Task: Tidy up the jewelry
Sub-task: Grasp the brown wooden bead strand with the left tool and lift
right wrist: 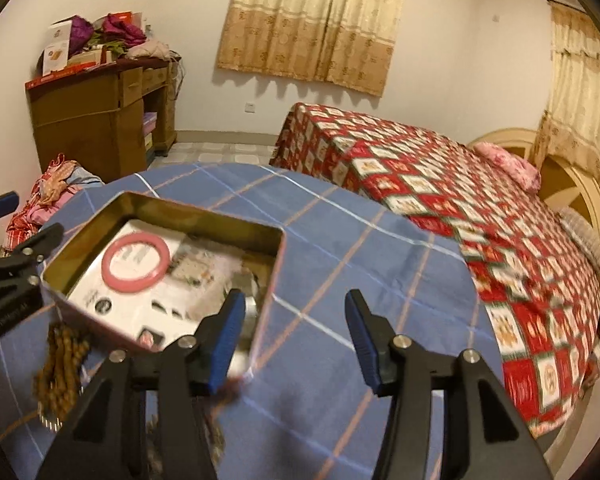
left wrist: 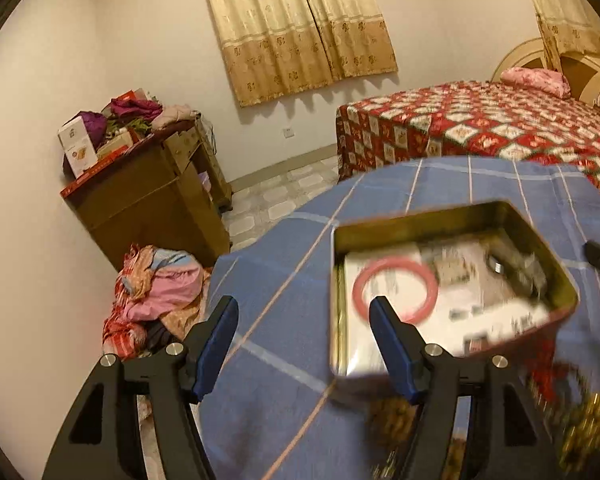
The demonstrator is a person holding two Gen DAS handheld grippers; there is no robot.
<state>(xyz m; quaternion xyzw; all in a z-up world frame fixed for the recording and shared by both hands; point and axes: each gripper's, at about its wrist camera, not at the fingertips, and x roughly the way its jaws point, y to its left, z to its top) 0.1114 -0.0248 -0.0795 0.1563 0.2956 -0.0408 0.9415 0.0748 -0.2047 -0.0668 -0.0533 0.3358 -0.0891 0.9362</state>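
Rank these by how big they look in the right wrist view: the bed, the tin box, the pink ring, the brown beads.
1. bed, though it is farther away
2. tin box
3. brown beads and pink ring: too alike and blurred to rank

Tin point(left wrist: 452, 216) contents and beads point(right wrist: 62, 372) blurred

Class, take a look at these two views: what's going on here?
A person holds a gripper in each hand over a table with a blue checked cloth. Both the left gripper and the right gripper are open and hold nothing. An open tin sits on the cloth with a pink bangle inside on white paper. A string of brown beads and some gold jewelry lie outside the tin, not yet put away.
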